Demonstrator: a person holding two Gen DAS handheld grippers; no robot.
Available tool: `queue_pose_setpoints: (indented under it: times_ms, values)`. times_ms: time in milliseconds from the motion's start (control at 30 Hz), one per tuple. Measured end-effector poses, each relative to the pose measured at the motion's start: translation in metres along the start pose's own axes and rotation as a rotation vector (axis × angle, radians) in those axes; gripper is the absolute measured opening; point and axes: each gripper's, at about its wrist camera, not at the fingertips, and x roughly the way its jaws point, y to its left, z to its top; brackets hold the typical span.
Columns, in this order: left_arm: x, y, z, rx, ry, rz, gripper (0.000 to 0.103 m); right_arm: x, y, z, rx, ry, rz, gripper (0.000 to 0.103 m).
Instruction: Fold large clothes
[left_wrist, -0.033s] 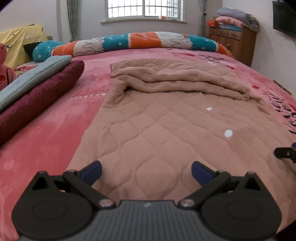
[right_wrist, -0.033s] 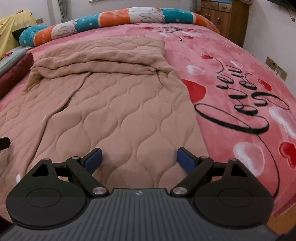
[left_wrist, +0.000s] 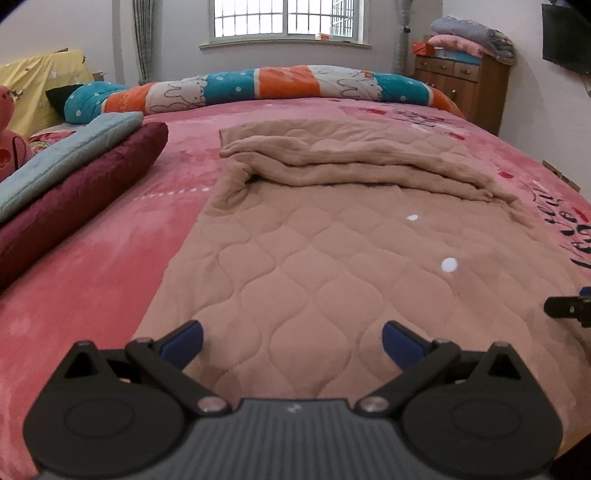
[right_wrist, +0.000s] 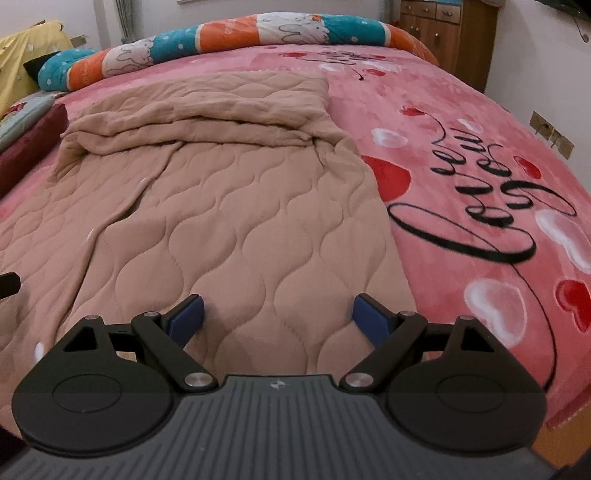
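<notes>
- The left gripper (left_wrist: 291, 341) is hovering, jaws wide, over the tan quilted garment (left_wrist: 332, 258).
- The right gripper (right_wrist: 277, 317) is also gaping wide, possibly touching the fabric.

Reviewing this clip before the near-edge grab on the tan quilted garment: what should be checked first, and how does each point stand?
1. Left gripper open, nothing held: ok.
2. Right gripper open, nothing held: ok.
3. Both grippers over the tan quilted garment's near part: ok.
4. Near hem visible for pinching: cannot tell, hidden below the gripper bodies.
5. Garment flat: not ok, far end bunched in a rumpled fold.
6. Fold path free: ok, the maroon cushion lies off to the left on the pink bedspread.
</notes>
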Motion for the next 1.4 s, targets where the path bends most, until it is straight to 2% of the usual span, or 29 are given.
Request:
queue_pose_setpoints:
  times_ms: [200, 367, 600, 767, 933, 1200, 1400]
  values:
    - [-0.022, 0.007, -0.002, -0.008, -0.04, -0.007, 0.102, -0.023, 0.012, -0.008, -0.002, 0.008, 0.024, 0.103]
    - [-0.037, 0.028, 0.002, -0.033, -0.081, 0.016, 0.103, -0.053, -0.009, -0.007, 0.095, -0.043, 0.061, 0.103]
    - [-0.042, 0.069, 0.002, -0.131, -0.086, 0.05, 0.102, -0.073, -0.044, -0.007, 0.189, -0.062, -0.024, 0.103]
    - [-0.034, 0.086, -0.004, -0.187, -0.05, 0.039, 0.102, -0.07, -0.069, -0.012, 0.318, 0.0, -0.005, 0.103]
    - [-0.021, 0.096, -0.013, -0.229, 0.012, -0.012, 0.102, -0.062, -0.074, -0.013, 0.352, 0.051, 0.042, 0.103]
    - [-0.006, 0.1, -0.02, -0.233, 0.069, -0.056, 0.1, -0.052, -0.087, -0.017, 0.461, 0.134, 0.086, 0.103]
    - [-0.004, 0.099, -0.022, -0.226, 0.074, -0.075, 0.097, -0.045, -0.082, -0.018, 0.458, 0.194, 0.098, 0.103]
